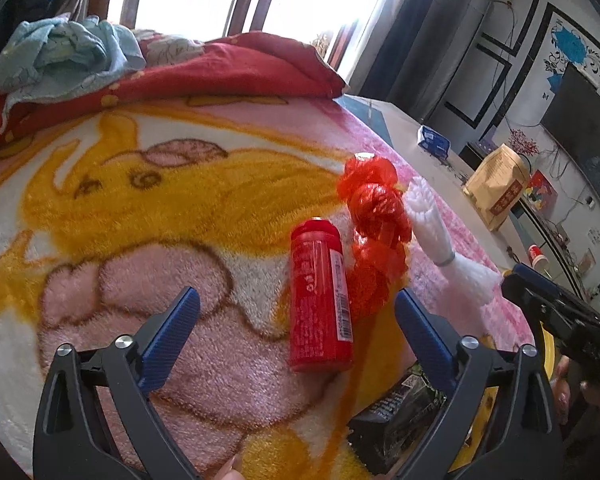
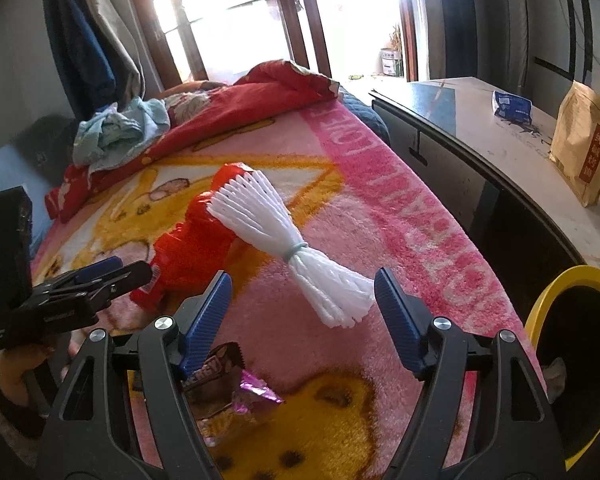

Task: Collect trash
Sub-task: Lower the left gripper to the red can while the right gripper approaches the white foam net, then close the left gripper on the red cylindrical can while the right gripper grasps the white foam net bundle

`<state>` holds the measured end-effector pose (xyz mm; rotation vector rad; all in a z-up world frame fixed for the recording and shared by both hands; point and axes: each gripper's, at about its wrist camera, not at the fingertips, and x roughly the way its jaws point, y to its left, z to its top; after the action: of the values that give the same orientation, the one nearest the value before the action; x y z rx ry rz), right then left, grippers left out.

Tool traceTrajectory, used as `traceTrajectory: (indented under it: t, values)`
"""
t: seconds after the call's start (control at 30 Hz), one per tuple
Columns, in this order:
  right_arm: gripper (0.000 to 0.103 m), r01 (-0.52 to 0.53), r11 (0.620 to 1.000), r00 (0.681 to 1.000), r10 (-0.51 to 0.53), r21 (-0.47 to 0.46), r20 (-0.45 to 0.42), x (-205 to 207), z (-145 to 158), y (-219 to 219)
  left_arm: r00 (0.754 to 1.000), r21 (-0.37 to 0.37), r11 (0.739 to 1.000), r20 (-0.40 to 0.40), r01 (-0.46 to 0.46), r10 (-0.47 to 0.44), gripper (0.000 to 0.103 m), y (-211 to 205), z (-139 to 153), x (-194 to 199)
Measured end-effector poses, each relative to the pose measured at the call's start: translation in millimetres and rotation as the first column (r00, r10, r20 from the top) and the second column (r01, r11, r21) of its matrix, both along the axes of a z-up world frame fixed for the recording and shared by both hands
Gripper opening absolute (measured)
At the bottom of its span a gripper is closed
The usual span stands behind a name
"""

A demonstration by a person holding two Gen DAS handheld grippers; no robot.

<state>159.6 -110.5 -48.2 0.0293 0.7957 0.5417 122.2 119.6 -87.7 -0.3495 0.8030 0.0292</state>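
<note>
both tools gape wide, left tool (image 1: 298, 312) over red can (image 1: 320, 296), right tool (image 2: 303, 292) facing white foam net (image 2: 288, 248).

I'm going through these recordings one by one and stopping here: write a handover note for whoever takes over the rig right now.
Left gripper: open, empty, aimed at the red can lying on the blanket.
Right gripper: open, empty, with the near end of the white foam net between its jaws, not pinched.
Also on the blanket: red mesh bag beside the can, dark snack wrapper and purple wrapper at the near edge.
Yellow-rimmed bin stands beside the bed, on the right.
Done: nothing gripped yet.
Left: can, net, mesh bag and both wrappers into the bin.
</note>
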Motion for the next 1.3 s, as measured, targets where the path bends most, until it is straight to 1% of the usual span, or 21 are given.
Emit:
traceTrajectory:
  t: [0.13, 0.17, 0.37, 0.4, 0.43, 0.47, 0.5, 0.53, 0.63, 0.73, 0.83, 1.03, 1.07, 1.1, 1.13, 1.2, 1.3]
  values:
    - [0.065, -0.002, 1.0, 1.0, 0.002, -0.027, -0.008, 9.5, -6.7, 3.1, 0.999, -0.031, 0.999, -0.027, 0.019, -0.02, 0.073, -1.9, -8.1, 3.8]
    - [0.065, -0.002, 0.999, 1.0, 0.001, -0.033, -0.011, 11.6, -8.2, 3.5, 0.999, -0.034, 0.999, -0.032, 0.021, -0.022, 0.068, -2.5, -9.6, 4.4]
    - [0.065, -0.014, 0.998, 0.999, 0.012, -0.067, -0.032, 23.3, -20.3, 10.2, 0.998, -0.03, 0.999, -0.045, 0.033, -0.034, 0.054, -6.7, -14.7, 6.4]
    - [0.063, -0.018, 0.997, 0.999, 0.015, -0.072, -0.04, 25.1, -22.5, 11.3, 0.998, -0.03, 0.999, -0.047, 0.033, -0.034, 0.052, -6.5, -14.9, 6.6]
    - [0.058, -0.02, 0.997, 0.999, 0.017, -0.074, -0.049, 27.1, -25.4, 12.4, 0.998, -0.03, 0.999, -0.047, 0.033, -0.034, 0.05, -6.5, -14.9, 6.6]
    - [0.055, -0.022, 0.997, 0.998, 0.018, -0.073, -0.062, 29.2, -28.6, 13.2, 0.998, -0.032, 0.999, -0.047, 0.033, -0.034, 0.047, -5.9, -15.2, 6.7]
    - [0.05, -0.023, 0.997, 0.997, 0.018, -0.073, -0.072, 30.2, -31.0, 13.7, 0.998, -0.033, 0.999, -0.049, 0.033, -0.034, 0.045, -5.6, -15.2, 6.3]
    - [0.042, -0.026, 0.997, 0.996, 0.019, -0.074, -0.092, 32.2, -35.3, 14.4, 0.998, -0.037, 0.999, -0.049, 0.033, -0.035, 0.045, -5.1, -15.7, 6.1]
    - [0.034, -0.02, 0.997, 0.994, 0.013, -0.071, -0.111, 32.8, -41.8, 13.2, 0.998, -0.055, 0.998, -0.049, 0.035, -0.037, 0.043, -1.6, -16.6, 5.1]
    - [0.028, -0.009, 0.998, 0.993, 0.002, -0.058, -0.116, 30.7, -44.4, 9.0, 0.998, -0.087, 0.995, -0.047, 0.041, -0.045, 0.044, 2.9, -17.2, 2.8]
    - [0.026, 0.001, 0.999, 0.993, -0.006, -0.046, -0.119, 28.4, -44.5, 4.0, 0.997, -0.118, 0.992, -0.048, 0.048, -0.054, 0.045, 7.9, -17.7, -0.2]
    - [0.02, 0.022, 0.999, 0.992, -0.026, -0.033, -0.121, 23.9, -43.0, -3.5, 0.997, -0.124, 0.991, -0.049, 0.058, -0.064, 0.044, 10.0, -18.3, -5.6]
    - [0.02, 0.024, 0.999, 0.992, -0.027, -0.03, -0.121, 23.0, -42.6, -4.4, 0.996, -0.117, 0.991, -0.049, 0.062, -0.068, 0.043, 9.1, -18.4, -6.4]
    - [0.019, 0.026, 0.999, 0.992, -0.029, -0.027, -0.121, 21.7, -42.1, -5.7, 0.996, -0.107, 0.992, -0.05, 0.065, -0.07, 0.038, 8.0, -18.1, -6.9]
    - [0.019, 0.028, 0.999, 0.992, -0.03, -0.025, -0.12, 20.4, -41.5, -7.1, 0.996, -0.098, 0.993, -0.052, 0.065, -0.07, 0.036, 7.0, -17.8, -6.5]
    - [0.018, 0.032, 0.999, 0.993, -0.033, -0.017, -0.116, 17.3, -39.4, -9.8, 0.996, -0.09, 0.994, -0.051, 0.066, -0.071, 0.036, 5.6, -17.6, -7.2]
    - [0.018, 0.034, 0.999, 0.993, -0.035, -0.008, -0.116, 14.1, -37.0, -13.4, 0.997, -0.098, 0.994, -0.046, 0.056, -0.06, 0.035, 7.4, -17.0, -8.8]
